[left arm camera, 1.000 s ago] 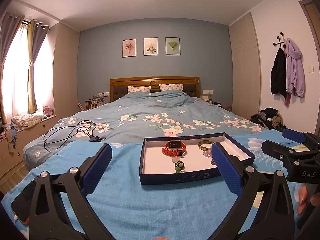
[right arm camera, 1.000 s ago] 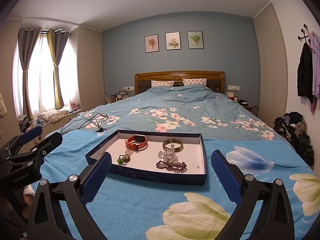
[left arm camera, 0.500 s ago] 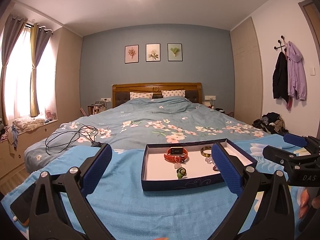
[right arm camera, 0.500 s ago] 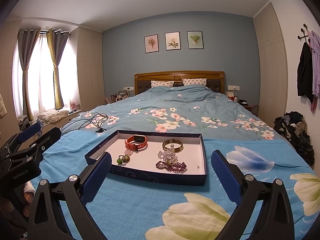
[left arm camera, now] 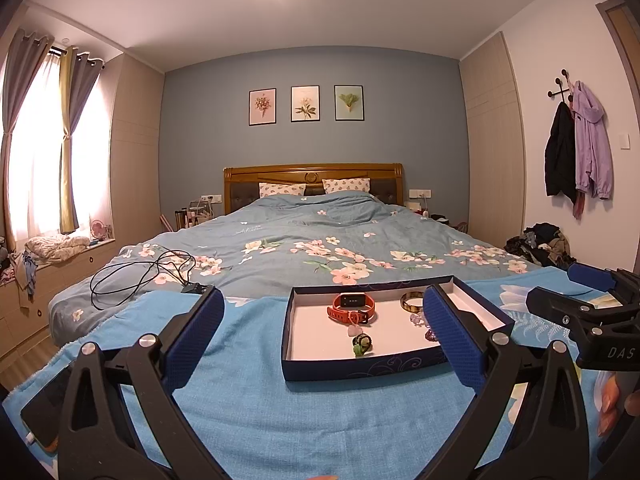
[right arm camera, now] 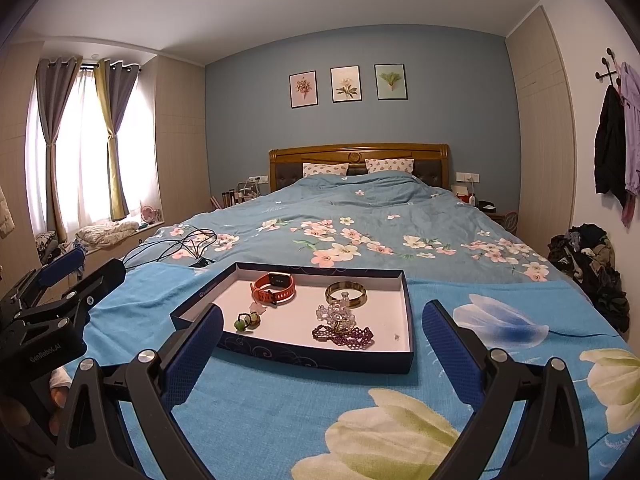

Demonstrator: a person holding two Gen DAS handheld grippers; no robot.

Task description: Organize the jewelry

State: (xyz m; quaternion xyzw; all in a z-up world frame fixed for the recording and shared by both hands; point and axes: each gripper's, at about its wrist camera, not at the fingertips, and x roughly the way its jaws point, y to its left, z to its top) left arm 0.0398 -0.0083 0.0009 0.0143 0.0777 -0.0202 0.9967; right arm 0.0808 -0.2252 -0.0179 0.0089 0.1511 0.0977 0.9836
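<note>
Jewelry lies in a shallow dark blue cardboard tray with a white floor [right arm camera: 408,300], resting on a bright blue floral blanket [right arm camera: 280,412] at the centre of the right wrist view and at centre right of the left wrist view [left arm camera: 362,368].

Tray contents, right wrist view:
- Orange-strapped smartwatch [right arm camera: 274,286], upper left of the tray floor.
- Gold-coloured bangle [right arm camera: 346,294], upper right, apart from the watch.
- Clear crystal ornament [right arm camera: 336,314], just below the bangle.
- Dark purple bead strand [right arm camera: 344,336], touching the ornament's lower edge, lower right.
- Green bead piece [right arm camera: 246,321], lower left, near the tray wall.

Left gripper [left arm camera: 320,338]: blue-padded fingers [left arm camera: 192,340] spread wide, nothing between them, held above the blanket short of the tray's near wall. Its right pad overlaps the tray's right side in frame.

Right gripper [right arm camera: 320,350]: blue pads [right arm camera: 450,354] spread wide, holding nothing, flanking the tray's near wall in frame.

Black cable [left arm camera: 140,276] lies coiled on the grey-blue floral duvet [left arm camera: 320,240], middle left.
</note>
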